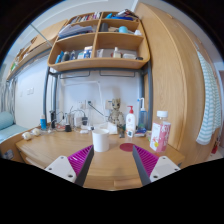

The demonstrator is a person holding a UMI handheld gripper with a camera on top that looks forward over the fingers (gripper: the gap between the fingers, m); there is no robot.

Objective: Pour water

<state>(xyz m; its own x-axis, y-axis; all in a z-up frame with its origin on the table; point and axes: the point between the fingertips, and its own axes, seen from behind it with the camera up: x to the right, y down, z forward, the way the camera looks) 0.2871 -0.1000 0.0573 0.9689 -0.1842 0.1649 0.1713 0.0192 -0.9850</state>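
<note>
Wooden shelves (97,40) climb the wall above a pale wood desk (60,150), stacked with boxes and small items too small to identify. Seen from the gripper view, the gripper (113,162) hangs low over the desk, its 2 fingers spread apart, the magenta pads (81,159) facing each other across a bare stretch of wood — nothing is held between them.

Just ahead of the fingers, and roughly centred on the gap, stands a white cup (102,139), upright on the desk and clear of both pads. Beyond it to the right sits a white pump bottle (130,122) with a red top, and farther right a clear bottle (160,131) with a pink label, also upright — whether it holds water cannot be told. A dark red coaster (128,147) lies flat near the right finger, between cup and clear bottle.

Along the back of the desk, cables and small clutter line the wall. Well off to the left, a light blue seat (10,130) edges the desk.
</note>
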